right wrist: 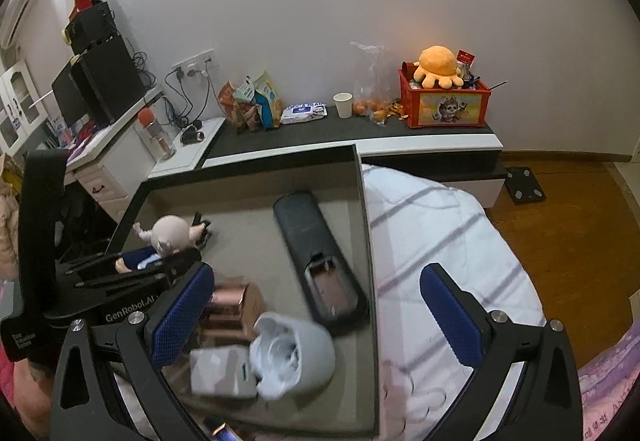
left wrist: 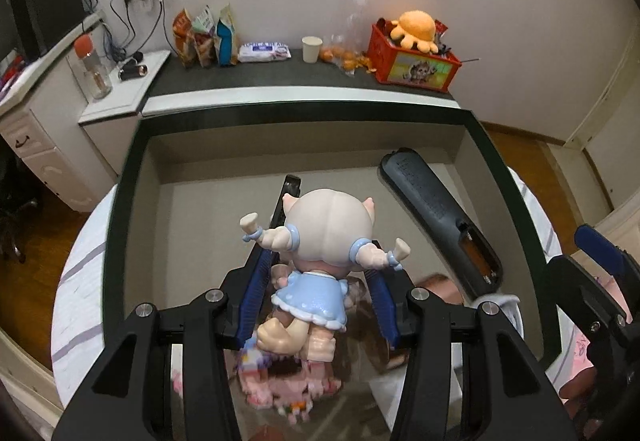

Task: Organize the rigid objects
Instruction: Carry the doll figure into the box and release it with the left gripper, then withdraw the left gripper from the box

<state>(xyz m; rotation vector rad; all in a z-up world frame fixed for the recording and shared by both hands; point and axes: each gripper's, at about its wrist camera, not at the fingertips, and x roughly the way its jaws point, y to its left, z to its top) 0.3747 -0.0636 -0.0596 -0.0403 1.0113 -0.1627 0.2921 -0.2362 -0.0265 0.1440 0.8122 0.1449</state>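
Note:
My left gripper (left wrist: 320, 273) is shut on a doll figure (left wrist: 320, 241) with a pale head and blue dress, holding it above the inside of a grey box with a dark rim (left wrist: 120, 201). The doll (right wrist: 168, 233) and left gripper (right wrist: 132, 269) also show in the right wrist view. A dark remote control (left wrist: 436, 213) lies in the box at the right; it also shows in the right wrist view (right wrist: 316, 253). My right gripper (right wrist: 316, 317) is open and empty, over the box's near right edge (right wrist: 370, 281).
In the box lie a black clip (left wrist: 290, 187), a pink block toy (left wrist: 288, 389), copper cylinders (right wrist: 236, 305), a grey cup with white cloth (right wrist: 292, 357) and a grey block (right wrist: 220, 373). The box sits on a white striped bedcover (right wrist: 440, 233). A shelf behind holds snacks and a red crate (right wrist: 444, 101).

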